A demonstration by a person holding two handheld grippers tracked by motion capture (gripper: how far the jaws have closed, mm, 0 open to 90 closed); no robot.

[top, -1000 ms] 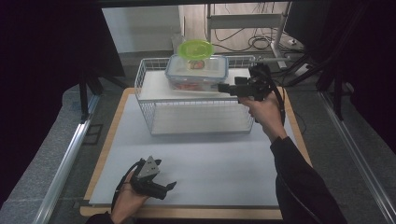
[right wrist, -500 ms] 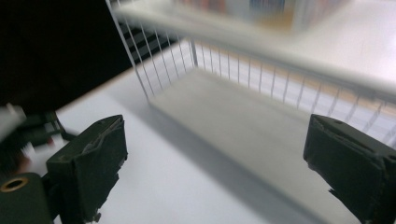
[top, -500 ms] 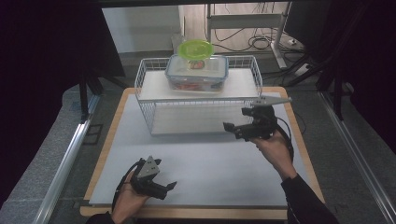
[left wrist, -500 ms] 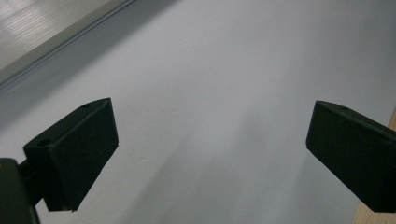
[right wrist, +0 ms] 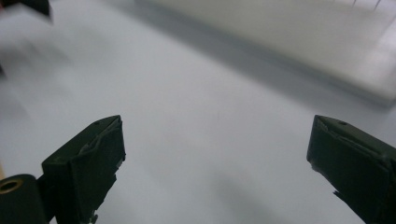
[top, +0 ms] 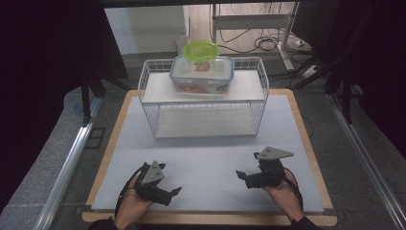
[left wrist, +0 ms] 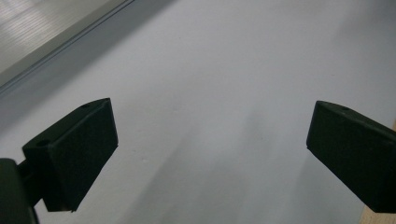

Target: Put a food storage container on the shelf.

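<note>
Two hand-held grippers rest low over the pale grey mat (top: 210, 158), both on the near side of the white wire rack (top: 203, 98), which serves here as the landmark. Left gripper (top: 173, 192): held in the person's left hand (top: 131, 206), in front of and to the left of the rack, well apart from it, near the mat's front edge. In the left gripper view its two black jaws stand wide apart with bare mat between them and nothing held. Right gripper (top: 241, 174): held in the right hand (top: 282, 194), in front of and to the right of the rack, likewise well apart from it; a grey three-cornered plate (top: 273, 153) sits on top. In the right gripper view its jaws are spread wide and empty over the mat, with the rack's base blurred beyond. On the rack's upper shelf stands a clear lidded container (top: 202, 74) with blue-edged lid; its contents cannot be identified. A green round lid (top: 200, 49) shows just behind the container, at the rack's far side. The mat lies on a wooden board (top: 306, 139).
</note>
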